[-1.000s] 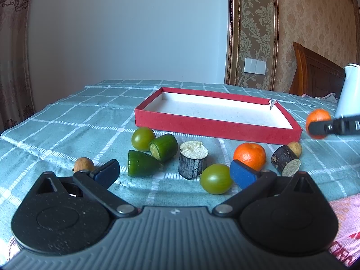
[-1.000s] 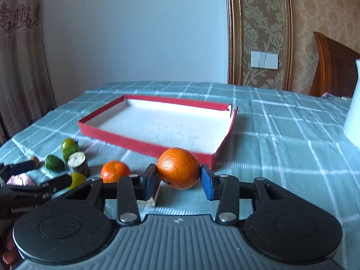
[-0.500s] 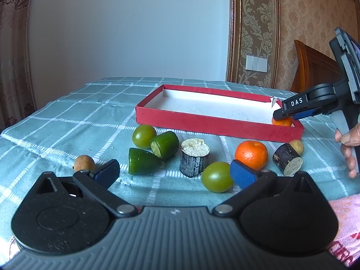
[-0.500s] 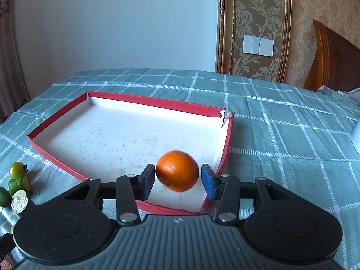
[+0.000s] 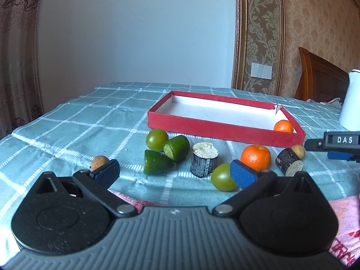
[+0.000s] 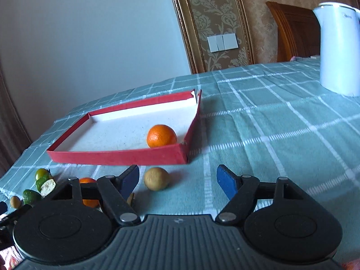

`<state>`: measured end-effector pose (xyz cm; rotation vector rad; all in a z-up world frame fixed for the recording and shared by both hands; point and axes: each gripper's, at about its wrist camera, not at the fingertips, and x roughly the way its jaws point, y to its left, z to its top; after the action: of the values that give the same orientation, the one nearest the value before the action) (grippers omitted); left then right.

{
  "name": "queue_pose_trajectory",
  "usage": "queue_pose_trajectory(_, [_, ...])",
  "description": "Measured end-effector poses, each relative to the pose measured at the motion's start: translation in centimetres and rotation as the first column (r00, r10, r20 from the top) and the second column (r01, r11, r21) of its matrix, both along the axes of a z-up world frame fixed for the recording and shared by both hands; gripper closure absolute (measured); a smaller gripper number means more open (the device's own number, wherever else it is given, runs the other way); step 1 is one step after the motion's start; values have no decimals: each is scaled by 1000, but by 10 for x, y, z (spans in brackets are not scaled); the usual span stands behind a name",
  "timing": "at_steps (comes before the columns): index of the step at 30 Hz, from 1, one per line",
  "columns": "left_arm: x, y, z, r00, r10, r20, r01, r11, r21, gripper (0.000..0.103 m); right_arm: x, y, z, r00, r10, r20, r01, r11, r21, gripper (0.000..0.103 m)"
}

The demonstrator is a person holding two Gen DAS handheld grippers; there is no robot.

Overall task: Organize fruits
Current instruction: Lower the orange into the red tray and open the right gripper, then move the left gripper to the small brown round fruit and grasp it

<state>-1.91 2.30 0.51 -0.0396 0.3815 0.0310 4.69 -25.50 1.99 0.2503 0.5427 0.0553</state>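
One orange delivered, the rest awaited.
Left view: the left tongs (image 5: 174, 171) are held released over the tabletop fruit. Right view: the orange (image 6: 161, 135), clamped a second ago, is now left in the red tray (image 6: 117, 157); the right tongs (image 6: 177, 181) are spread empty.

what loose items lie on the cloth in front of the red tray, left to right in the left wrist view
small brown fruit → green wedge → cut green cylinder → dark stump piece → green tomato → orange → dark cut log
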Motion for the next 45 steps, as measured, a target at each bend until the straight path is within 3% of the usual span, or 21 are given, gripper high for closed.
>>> queue_pose_trajectory(6, [-4, 30, 5, 997, 74, 5, -74, 997, 9, 0, 1, -2, -5, 1000, -2, -21, 3, 1000, 25, 27])
queue_pose_trajectory(8, [1, 41, 6, 995, 100, -10, -100, 995, 8, 5, 0, 0, -5, 1000, -5, -13, 5, 1000, 20, 27])
queue_pose_trajectory(10, [7, 49, 6, 994, 102, -42, -102, 995, 4, 20, -1, 0, -5, 1000, -3, -11, 3, 1000, 20, 27])
queue_pose_trajectory(17, [18, 65, 2, 985, 150, -79, -151, 989, 0, 26, -3, -2, -5, 1000, -17, -7, 17, 999, 32, 27])
queue_pose_trajectory(25, [35, 77, -1, 975, 148, -168, -157, 986, -46, 57, -2, -2, -5, 1000, -20, -10, 20, 999, 36, 27])
queue_pose_trajectory(41, [54, 80, -4, 964, 157, -214, -167, 985, -31, 61, -2, -4, -7, 1000, -26, -8, 26, 999, 46, 27])
queue_pose_trajectory(45, [55, 79, -4, 966, 148, -210, -158, 987, -34, 66, -2, -4, -7, 1000, -27, -7, 27, 998, 48, 27])
